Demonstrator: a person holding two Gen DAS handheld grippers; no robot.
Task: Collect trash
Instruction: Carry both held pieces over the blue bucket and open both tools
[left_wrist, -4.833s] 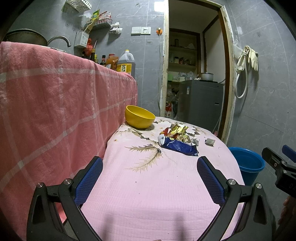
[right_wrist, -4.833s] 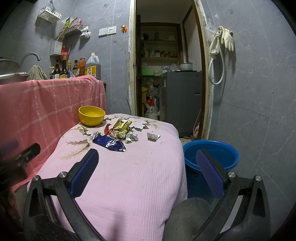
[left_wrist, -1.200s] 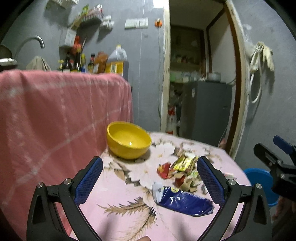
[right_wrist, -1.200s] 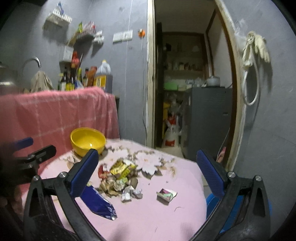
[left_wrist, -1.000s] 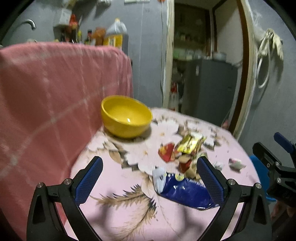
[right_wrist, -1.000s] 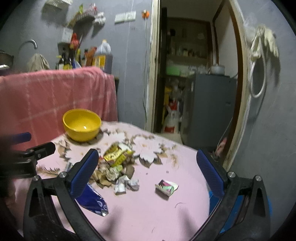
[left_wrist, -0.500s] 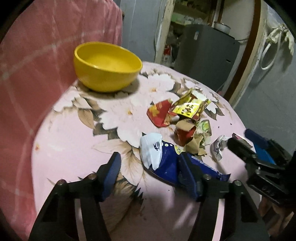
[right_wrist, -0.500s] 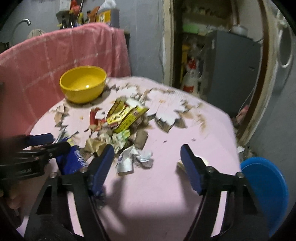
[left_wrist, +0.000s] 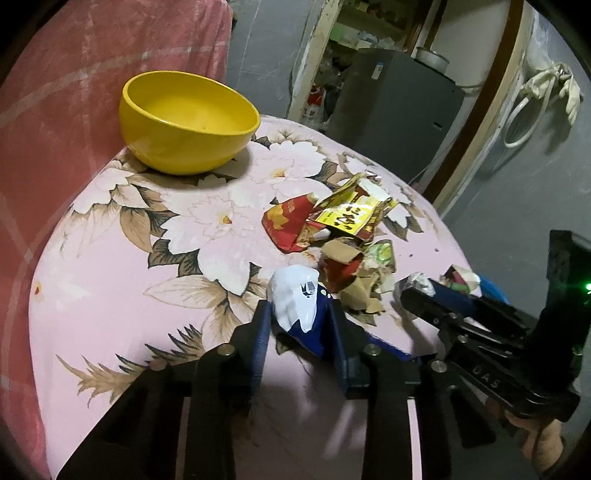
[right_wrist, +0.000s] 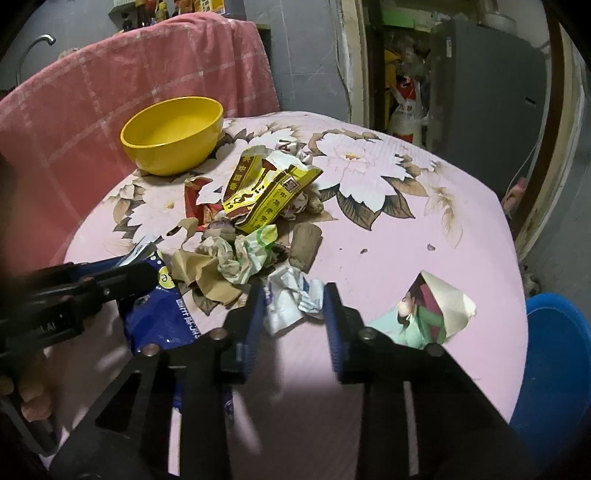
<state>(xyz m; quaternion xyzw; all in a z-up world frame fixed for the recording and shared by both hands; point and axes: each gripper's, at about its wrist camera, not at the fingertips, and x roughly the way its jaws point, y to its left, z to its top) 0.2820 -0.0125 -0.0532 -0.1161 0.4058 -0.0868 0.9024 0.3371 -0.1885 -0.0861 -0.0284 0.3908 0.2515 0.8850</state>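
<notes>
- Blue snack bag (left_wrist: 314, 325) with a white crumpled end sits low centre of the left wrist view, between the left gripper (left_wrist: 301, 332) pads; jaws closing, pads look just touching or about to pinch, can't say firmly gripped.
- Crumpled white wrapper (right_wrist: 291, 295) sits low centre of the right wrist view, inside the right gripper (right_wrist: 293, 314); jaws closing, small gaps at both pads, not pinched yet.
- Rest of the trash pile (right_wrist: 255, 206) lies mid-frame on the pink floral cloth (right_wrist: 424, 229); folded picture paper (right_wrist: 432, 310) lies apart at right; yellow bowl (left_wrist: 188, 122) upper left; blue bucket (right_wrist: 554, 369) at lower right edge.
- Doing it well, my read: finish closing before lifting, keep pads low enough to catch bag and wrapper but not bunch the cloth; thin foil could slip.
- Pose: both grippers angle down at the table, side by side, each visible at the edge of the other's view.
</notes>
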